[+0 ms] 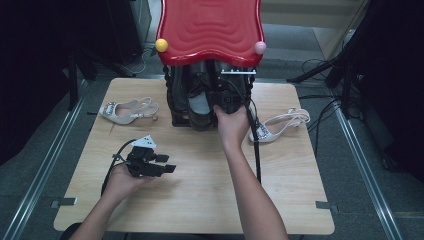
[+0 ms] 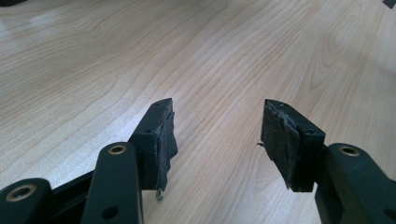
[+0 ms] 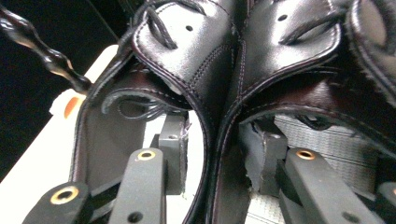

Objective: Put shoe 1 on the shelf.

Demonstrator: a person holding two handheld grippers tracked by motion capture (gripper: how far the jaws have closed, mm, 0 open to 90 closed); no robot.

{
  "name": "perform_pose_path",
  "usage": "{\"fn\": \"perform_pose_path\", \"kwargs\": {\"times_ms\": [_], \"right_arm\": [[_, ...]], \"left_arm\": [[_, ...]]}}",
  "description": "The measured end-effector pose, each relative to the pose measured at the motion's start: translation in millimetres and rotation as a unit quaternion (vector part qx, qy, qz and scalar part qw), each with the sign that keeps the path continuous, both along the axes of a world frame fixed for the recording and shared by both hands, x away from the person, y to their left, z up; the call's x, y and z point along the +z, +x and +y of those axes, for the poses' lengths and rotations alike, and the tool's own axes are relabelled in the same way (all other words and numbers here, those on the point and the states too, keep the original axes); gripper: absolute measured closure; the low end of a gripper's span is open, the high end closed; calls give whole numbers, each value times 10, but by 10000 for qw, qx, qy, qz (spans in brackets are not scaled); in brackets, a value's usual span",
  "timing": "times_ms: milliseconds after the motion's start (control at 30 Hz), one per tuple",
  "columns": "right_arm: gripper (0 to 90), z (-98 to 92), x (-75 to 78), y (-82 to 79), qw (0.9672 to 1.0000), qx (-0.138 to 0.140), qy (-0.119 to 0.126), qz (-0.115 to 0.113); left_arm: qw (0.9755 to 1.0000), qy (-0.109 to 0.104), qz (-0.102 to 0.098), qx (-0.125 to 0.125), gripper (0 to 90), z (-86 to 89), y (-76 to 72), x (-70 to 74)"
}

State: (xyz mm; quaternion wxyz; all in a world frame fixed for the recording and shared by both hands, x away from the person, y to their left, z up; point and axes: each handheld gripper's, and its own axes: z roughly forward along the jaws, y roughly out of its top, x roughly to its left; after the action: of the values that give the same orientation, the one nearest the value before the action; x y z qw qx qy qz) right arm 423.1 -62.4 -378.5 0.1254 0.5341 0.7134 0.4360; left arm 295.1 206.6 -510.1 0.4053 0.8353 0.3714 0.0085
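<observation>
A pair of black leather lace-up shoes [image 1: 199, 102] stands on the lower shelf of a small rack under a red wavy top [image 1: 210, 27]. My right gripper [image 1: 216, 101] reaches in at them. In the right gripper view its jaws straddle the two touching inner walls: one pad [image 3: 173, 149] sits inside the left shoe [image 3: 187, 51], the other pad [image 3: 262, 156] inside the right shoe [image 3: 289, 46]. A gap shows beside the left pad, so my right gripper [image 3: 218, 154] is open. My left gripper [image 1: 167, 163] rests open and empty over the wooden table [image 2: 140, 56], also seen as my left gripper [image 2: 217, 130].
A white slingback heel [image 1: 129, 111] lies at the table's back left, and its mate [image 1: 277, 126] lies right of the rack. A yellow ball [image 1: 161, 45] and a pink ball [image 1: 260, 47] cap the red top's corners. Cables trail over the floor at the right.
</observation>
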Motion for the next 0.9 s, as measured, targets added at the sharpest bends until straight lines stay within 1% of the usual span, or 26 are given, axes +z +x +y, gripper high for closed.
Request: {"fn": "perform_pose_path", "kwargs": {"times_ms": [67,100,167,300,400,500,533,567,667,733,767,833,900], "right_arm": [[615,-18,23,-23,10000,40,-19,-23],[614,-29,38,-44,9999,61,-71,-82],[606,-51,51,-82,9998,119,-99,-156],[606,-119,103,-183,9995,281,8,-169],[593,-174,141,-249,9988,431,150,-180],[586,-229,176,-324,9975,630,274,-169],[583,-249,186,-360,9965,736,373,-126],[581,-264,184,-391,9954,841,411,-181],[581,-294,173,-507,9935,1055,339,-270],[581,-326,175,-574,9926,1128,314,-336],[581,-349,179,-615,9920,1162,313,-369],[581,-398,178,-693,9910,1224,344,-411],[577,-447,160,-774,9897,1299,410,-439]], "left_arm": [[10000,3,-4,7,446,3,0,1],[10000,0,-3,8,446,4,0,1],[10000,-5,-5,15,446,9,2,3],[10000,5,-7,12,446,11,2,5],[10000,5,-10,15,446,11,2,5],[10000,18,-15,18,446,9,8,1],[10000,31,-26,2,446,10,13,4],[10000,32,-28,-19,446,14,18,9],[10000,-40,-8,23,448,41,23,23],[10000,-38,6,25,461,59,24,31],[10000,-33,39,23,479,70,30,41],[9999,-100,77,46,507,92,45,80],[9998,-190,31,37,551,90,58,140]]}}
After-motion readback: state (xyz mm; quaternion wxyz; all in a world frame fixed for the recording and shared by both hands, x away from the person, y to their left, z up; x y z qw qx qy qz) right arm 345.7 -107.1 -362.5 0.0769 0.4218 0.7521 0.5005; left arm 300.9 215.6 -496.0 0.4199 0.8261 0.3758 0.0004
